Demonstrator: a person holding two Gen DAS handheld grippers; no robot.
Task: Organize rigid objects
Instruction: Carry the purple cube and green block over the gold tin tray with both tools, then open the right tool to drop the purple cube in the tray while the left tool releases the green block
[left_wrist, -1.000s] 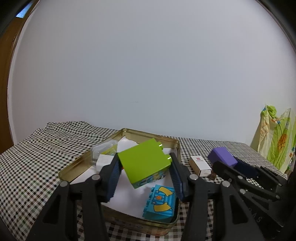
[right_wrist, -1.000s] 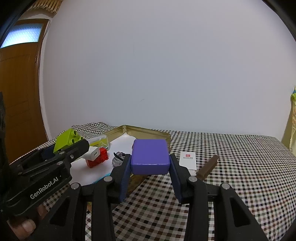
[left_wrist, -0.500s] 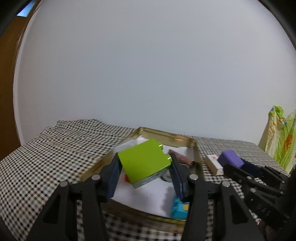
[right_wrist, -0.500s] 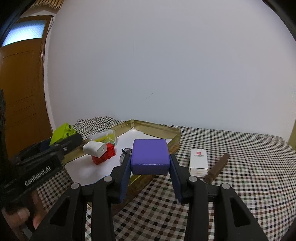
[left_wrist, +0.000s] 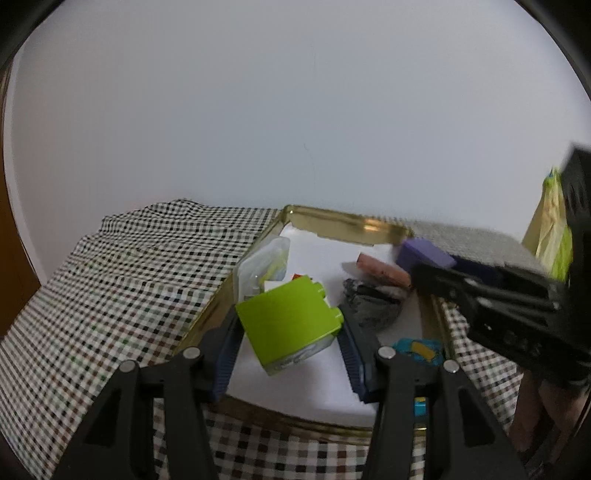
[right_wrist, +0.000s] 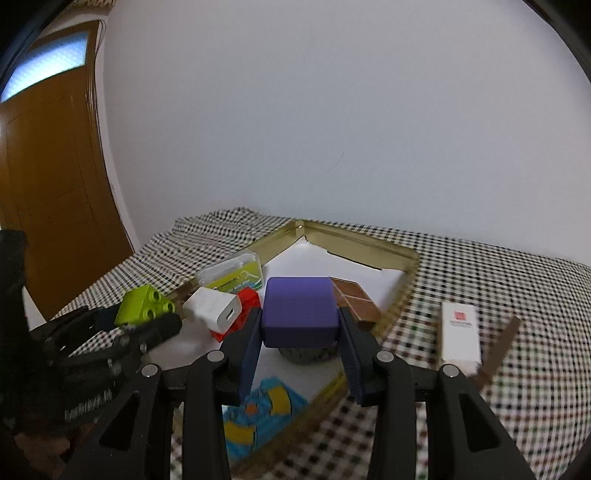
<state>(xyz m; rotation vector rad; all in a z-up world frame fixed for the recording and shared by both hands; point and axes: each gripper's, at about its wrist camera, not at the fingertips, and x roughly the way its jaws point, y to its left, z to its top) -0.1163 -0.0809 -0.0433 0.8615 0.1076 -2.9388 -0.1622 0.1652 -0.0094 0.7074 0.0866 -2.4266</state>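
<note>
While my left gripper (left_wrist: 290, 334) clamps the lime-green toy brick (left_wrist: 288, 325) partway closed, I see it tilted above the near half of the gold tin tray (left_wrist: 347, 220). My right gripper (right_wrist: 301, 332) pinches the purple block (right_wrist: 300, 312) squarely, also above that tray. Inside the tray lie a white charger (right_wrist: 212, 308) on a red brick (right_wrist: 245, 301), a clear floss-pick box (right_wrist: 232, 275), a chocolate bar (right_wrist: 354, 299) and a blue toy block (right_wrist: 262, 413). Right of the tray, on the checkered cloth (right_wrist: 498, 280), a white carton (right_wrist: 460, 330).
</note>
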